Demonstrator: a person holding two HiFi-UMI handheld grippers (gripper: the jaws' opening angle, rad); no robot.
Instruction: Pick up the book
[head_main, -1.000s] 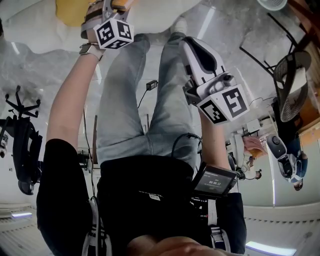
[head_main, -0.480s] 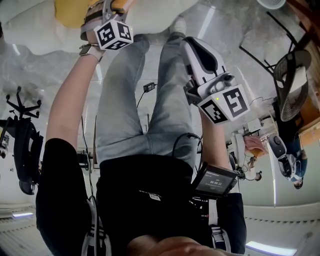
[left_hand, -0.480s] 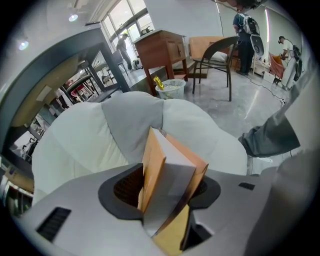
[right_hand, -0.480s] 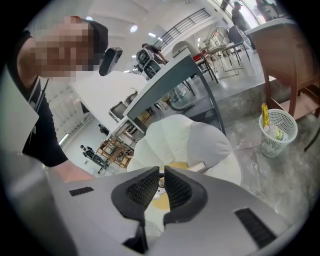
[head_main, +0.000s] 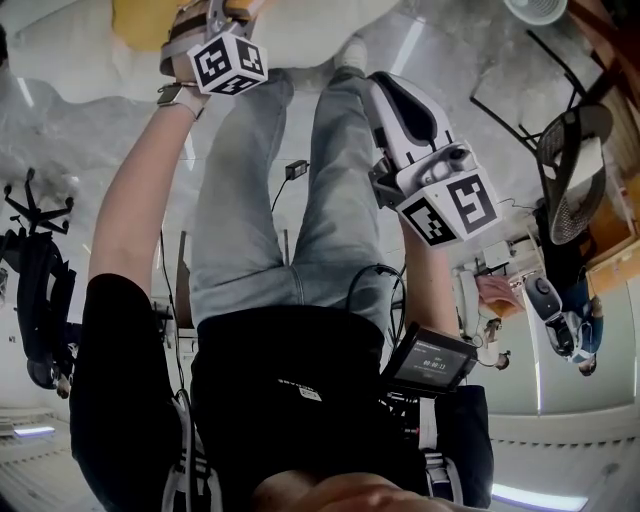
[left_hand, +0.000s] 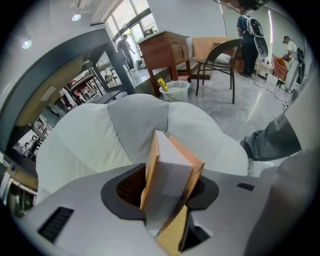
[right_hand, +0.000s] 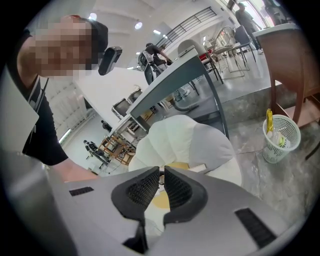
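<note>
In the left gripper view the book (left_hand: 170, 172) stands on edge between the jaws, with orange covers and white pages, slightly splayed. My left gripper (left_hand: 167, 186) is closing on it, and both dark pads (left_hand: 131, 187) touch the covers. A white padded armchair (left_hand: 100, 135) lies behind it. My right gripper (right_hand: 161, 182) has its pads almost together with nothing between them, and it points at the same white armchair (right_hand: 175, 140), where something yellow (right_hand: 176, 165) shows. In the head view only the marker cubes show well, the left one (head_main: 228, 65) and the right one (head_main: 450, 208).
A white wastebasket (left_hand: 175, 91), a wooden desk (left_hand: 165, 47) and a dark chair (left_hand: 220, 60) stand on the grey floor beyond the armchair. The person's jeans-clad leg (left_hand: 272, 142) is at the right. A grey table frame (right_hand: 200, 75) rises behind the armchair, and people (left_hand: 248, 30) stand far off.
Both grippers stay where they were. The head view has shifted slightly.
</note>
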